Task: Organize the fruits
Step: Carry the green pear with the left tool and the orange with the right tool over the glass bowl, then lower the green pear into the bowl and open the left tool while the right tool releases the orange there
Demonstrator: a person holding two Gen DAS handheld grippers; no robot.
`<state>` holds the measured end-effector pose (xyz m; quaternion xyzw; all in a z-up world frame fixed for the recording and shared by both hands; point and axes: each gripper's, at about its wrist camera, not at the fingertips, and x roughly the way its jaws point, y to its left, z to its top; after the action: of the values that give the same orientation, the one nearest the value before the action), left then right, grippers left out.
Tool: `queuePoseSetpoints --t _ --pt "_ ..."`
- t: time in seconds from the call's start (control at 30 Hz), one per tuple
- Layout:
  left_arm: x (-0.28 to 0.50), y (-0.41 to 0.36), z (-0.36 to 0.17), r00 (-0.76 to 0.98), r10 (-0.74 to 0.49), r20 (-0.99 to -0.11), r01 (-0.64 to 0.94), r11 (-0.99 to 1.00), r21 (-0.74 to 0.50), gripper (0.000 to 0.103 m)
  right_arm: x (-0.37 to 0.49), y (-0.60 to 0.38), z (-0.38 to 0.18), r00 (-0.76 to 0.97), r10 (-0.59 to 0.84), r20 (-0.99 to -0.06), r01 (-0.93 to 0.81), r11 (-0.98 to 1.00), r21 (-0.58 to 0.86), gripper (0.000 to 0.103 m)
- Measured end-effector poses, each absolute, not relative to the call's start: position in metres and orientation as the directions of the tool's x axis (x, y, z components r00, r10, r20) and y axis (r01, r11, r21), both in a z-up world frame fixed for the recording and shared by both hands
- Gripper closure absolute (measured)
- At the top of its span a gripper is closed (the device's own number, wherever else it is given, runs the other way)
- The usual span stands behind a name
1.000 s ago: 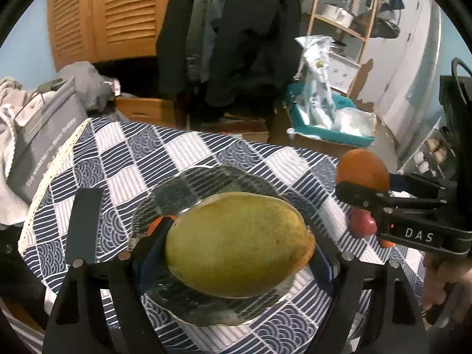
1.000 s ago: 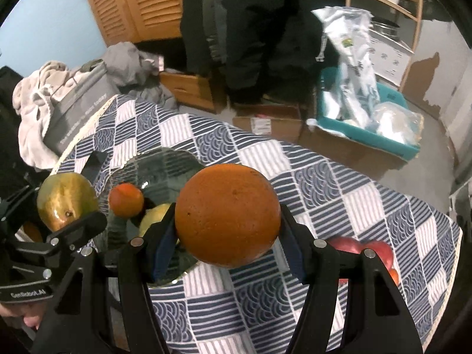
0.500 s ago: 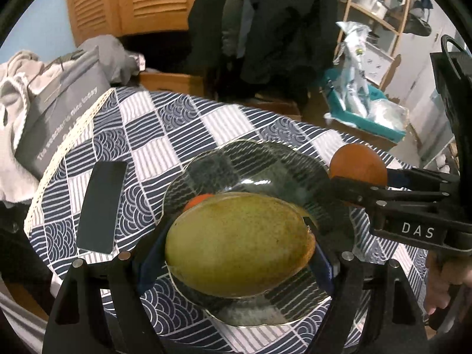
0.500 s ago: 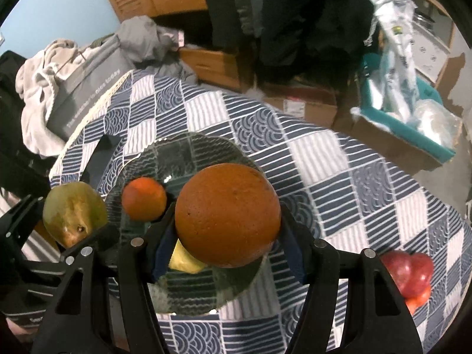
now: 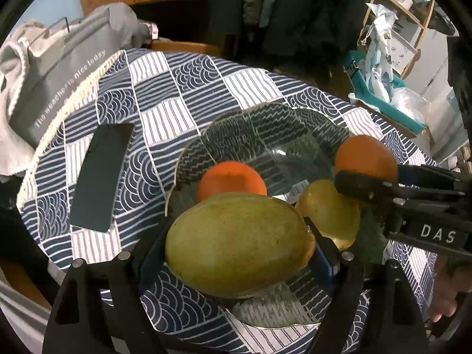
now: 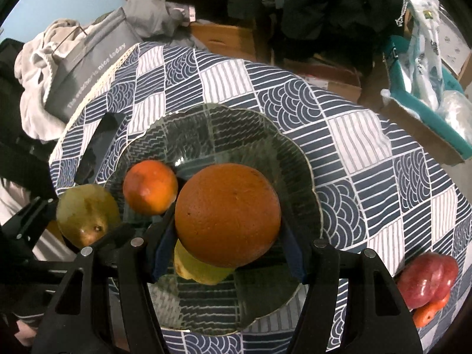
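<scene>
Glass, dark and scalloped at its rim, the plate [image 6: 298, 159] is sitting on a blue-and-white patterned tablecloth [image 6: 368, 135], and both claws are hanging over it, pointing steeply down. Clamped crosswise between the blue pads of the left gripper [image 5: 239, 244] is a large green mango [image 5: 236, 244], which is filling the whole gap between the fingers. Just beyond the mango, a small orange [image 5: 231, 180] is lying on the plate, and to the right of the claw's tip a yellow-green fruit [image 5: 330, 212] is resting on the glass too; whether the mango is touching either one cannot be told.

The right gripper [image 6: 228, 216] is squeezing a big round orange [image 6: 228, 216] from both sides, its pads pressing on the fruit's flanks. Below this fruit and partly hidden by it, the yellow-green fruit [image 6: 200, 268] is peeking out between the fingers. To the left of the right claw the small orange [image 6: 150, 187] is sitting on the plate, and further left the mango [image 6: 87, 214] is showing in the other claw's grip. From the left wrist view the big orange [image 5: 365, 157] is appearing at the right side, pinched in the black fingers marked "DAS".

Off to the right of the right claw, near the table edge and well apart from the plate, red fruits [image 6: 424, 280] are lying in a cluster. To the left of the left claw, a dark phone [image 5: 100, 174] is lying flat on the cloth just beside the plate's rim.
</scene>
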<state>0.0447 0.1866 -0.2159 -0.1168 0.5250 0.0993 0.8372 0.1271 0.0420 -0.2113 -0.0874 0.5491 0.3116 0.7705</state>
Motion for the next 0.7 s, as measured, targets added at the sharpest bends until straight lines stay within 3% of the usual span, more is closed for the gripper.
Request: queuePoseSetpoints --t 0.7 --pt "0.051 0.175 -0.240 0.326 0.061 -0.943 -0.272 0.962 -0.032 0.016 0.127 0.049 -0.212 0.181 0.396 -0.900 -0.588 0.778 0.223 0.035"
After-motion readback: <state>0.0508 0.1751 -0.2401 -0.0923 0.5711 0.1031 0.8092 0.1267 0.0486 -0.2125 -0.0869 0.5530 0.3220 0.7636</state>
